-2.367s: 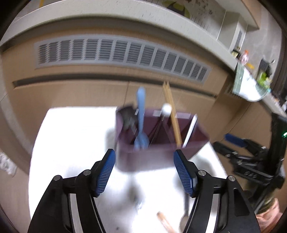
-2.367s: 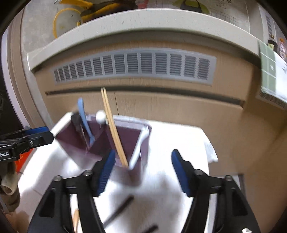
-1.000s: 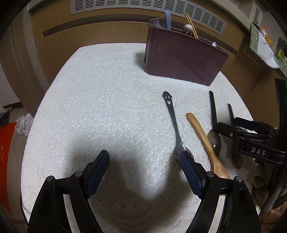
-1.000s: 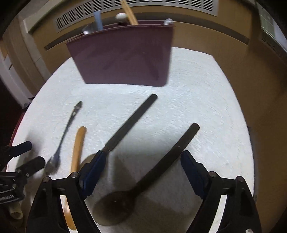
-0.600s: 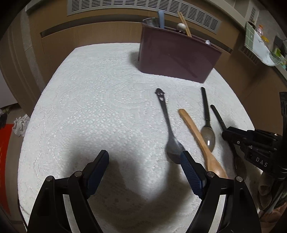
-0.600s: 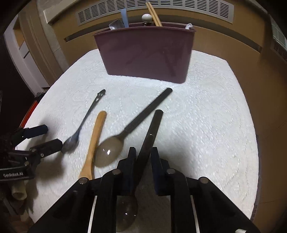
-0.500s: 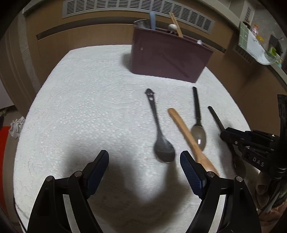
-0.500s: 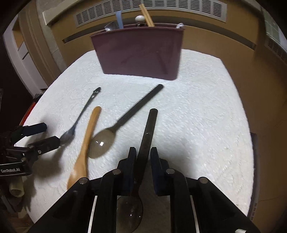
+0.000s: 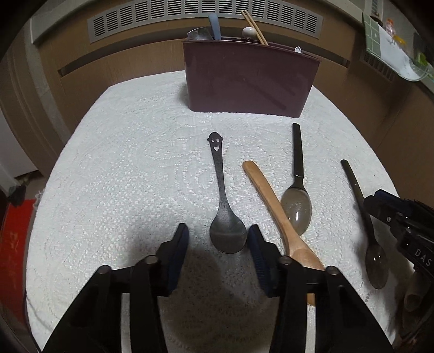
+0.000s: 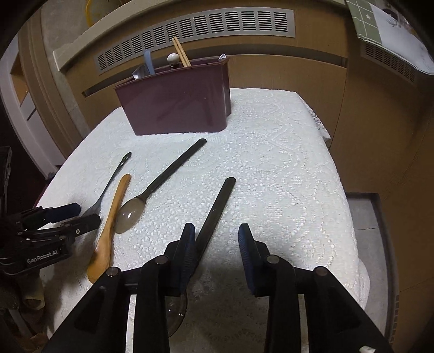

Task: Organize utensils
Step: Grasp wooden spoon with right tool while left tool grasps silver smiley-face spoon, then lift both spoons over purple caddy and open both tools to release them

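Observation:
A maroon utensil holder (image 9: 249, 78) (image 10: 176, 106) stands at the table's far side with chopsticks and several utensils in it. Several spoons lie on the white lace cloth: a smiley-handled metal spoon (image 9: 223, 201), a wooden spoon (image 9: 279, 220) (image 10: 109, 228), a black-handled spoon (image 9: 297, 184) (image 10: 160, 179) and another black-handled spoon (image 9: 364, 225) (image 10: 214, 214). My left gripper (image 9: 218, 244) is open, its fingers either side of the smiley spoon's bowl. My right gripper (image 10: 217, 241) is open; the black-handled spoon's handle lies against its left finger (image 10: 188, 244).
The white lace cloth (image 9: 122, 176) (image 10: 284, 176) covers the small table. Wooden cabinets with a vent grille (image 9: 206, 13) stand behind. The table's right edge (image 10: 352, 217) drops to the floor.
My left gripper has moved right and narrowed around the smiley spoon's bowl. My right gripper, shut on the black-handled spoon half a second ago, has opened and the spoon lies on the cloth.

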